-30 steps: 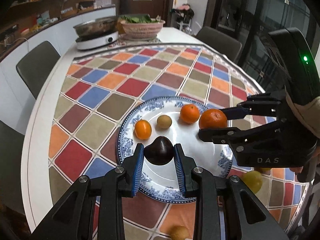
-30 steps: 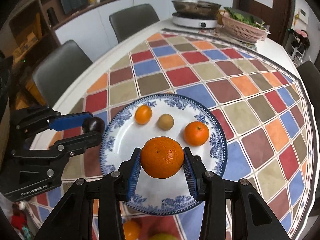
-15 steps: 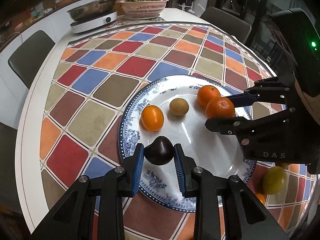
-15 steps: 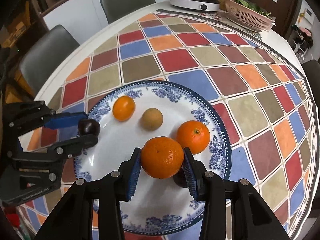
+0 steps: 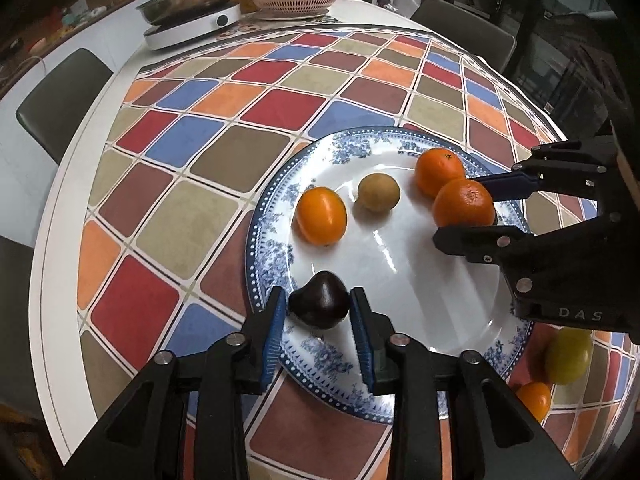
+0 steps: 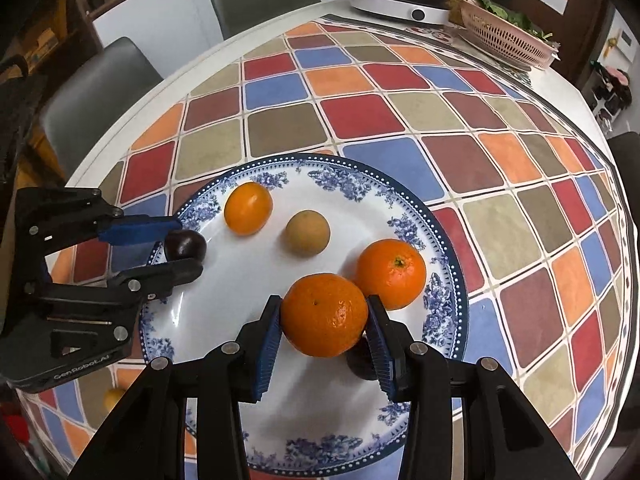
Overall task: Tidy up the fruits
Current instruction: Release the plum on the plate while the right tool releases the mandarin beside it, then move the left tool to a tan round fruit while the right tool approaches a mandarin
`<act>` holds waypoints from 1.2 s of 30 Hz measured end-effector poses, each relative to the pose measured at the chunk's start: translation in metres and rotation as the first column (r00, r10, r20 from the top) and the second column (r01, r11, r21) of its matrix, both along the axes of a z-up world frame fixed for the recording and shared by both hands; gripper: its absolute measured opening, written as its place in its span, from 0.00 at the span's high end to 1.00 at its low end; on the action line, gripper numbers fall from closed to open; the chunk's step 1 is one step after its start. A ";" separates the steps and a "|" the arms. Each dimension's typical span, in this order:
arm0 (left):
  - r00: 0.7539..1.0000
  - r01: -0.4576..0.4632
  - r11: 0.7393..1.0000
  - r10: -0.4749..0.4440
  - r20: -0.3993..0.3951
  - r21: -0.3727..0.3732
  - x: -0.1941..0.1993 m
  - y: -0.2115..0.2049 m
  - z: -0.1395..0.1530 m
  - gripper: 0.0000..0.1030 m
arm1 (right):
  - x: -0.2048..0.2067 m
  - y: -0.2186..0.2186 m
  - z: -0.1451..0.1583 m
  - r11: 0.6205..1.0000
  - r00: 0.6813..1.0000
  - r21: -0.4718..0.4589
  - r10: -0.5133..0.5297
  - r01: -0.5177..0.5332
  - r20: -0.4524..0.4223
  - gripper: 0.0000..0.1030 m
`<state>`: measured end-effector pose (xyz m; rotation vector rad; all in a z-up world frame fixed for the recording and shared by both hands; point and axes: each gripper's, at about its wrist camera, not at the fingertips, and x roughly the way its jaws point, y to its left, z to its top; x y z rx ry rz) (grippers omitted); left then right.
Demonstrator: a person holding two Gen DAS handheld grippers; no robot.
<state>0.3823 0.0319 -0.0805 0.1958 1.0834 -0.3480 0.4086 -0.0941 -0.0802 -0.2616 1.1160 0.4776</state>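
Two fruits have come down to the plate (image 5: 276, 208) in the last second, so both placements look nearly done. Left tool (image 5: 318, 330), low and level, grips the dark plum (image 5: 319, 305) at the plate's near rim; right tool (image 6: 323, 334) clamps an orange (image 6: 324, 320) beside another orange (image 6: 391, 273).

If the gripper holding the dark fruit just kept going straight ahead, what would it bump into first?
Probably the small orange fruit on the plate. The left gripper, jaws around the dark fruit, points across the plate, and that fruit lies nearest ahead. Depth is unclear, so it might pass just beside it.
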 end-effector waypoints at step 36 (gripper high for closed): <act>0.935 -0.066 0.996 0.081 0.345 -0.054 -0.155 0.009 0.125 0.32 | -0.136 -0.017 0.105 0.998 0.968 0.063 -0.002 -0.014 0.252 0.48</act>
